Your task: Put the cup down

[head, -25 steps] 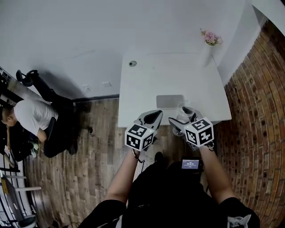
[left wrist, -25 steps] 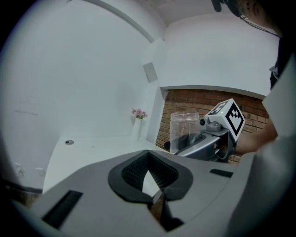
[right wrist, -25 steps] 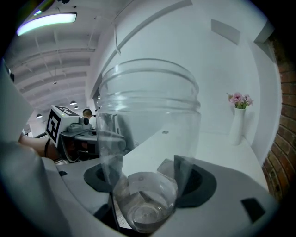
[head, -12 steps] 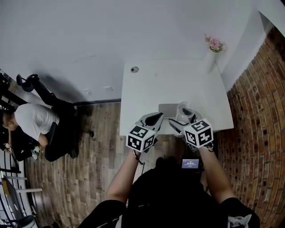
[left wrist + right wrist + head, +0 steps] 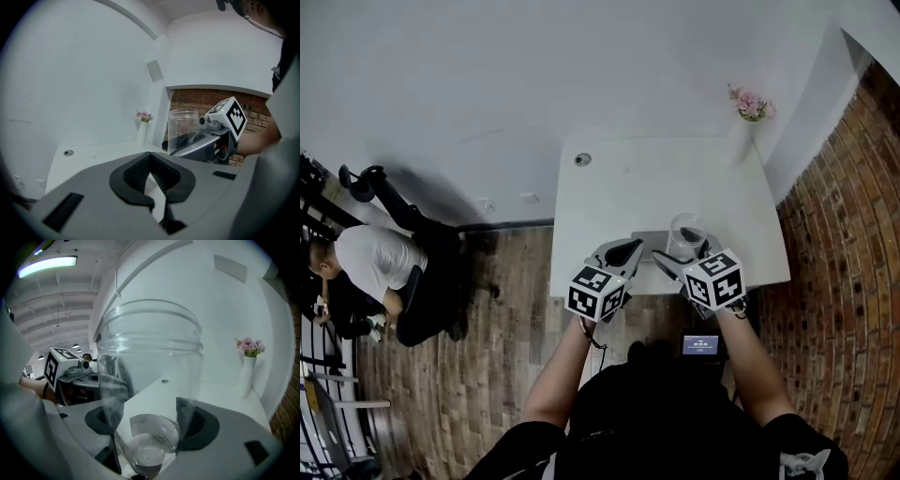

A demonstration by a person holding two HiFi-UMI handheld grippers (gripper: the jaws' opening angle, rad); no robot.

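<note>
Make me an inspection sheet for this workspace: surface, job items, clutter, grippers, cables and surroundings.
Surface: white table, with a grey mat near its front edge.
Job's things: clear cup, upright, over the table's near edge.
Clutter: vase of pink flowers at the far right corner; round grommet at the far left.
Grippers: right hand-held gripper shut on the cup; left hand-held gripper shut, empty.
Cables: nothing seen.
Surroundings: brick wall on the right; wood floor; a person sitting at left.

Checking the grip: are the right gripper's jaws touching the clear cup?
Touching. The right gripper view shows the clear cup standing between the right gripper's jaws, both dark pads pressed against its sides.
</note>
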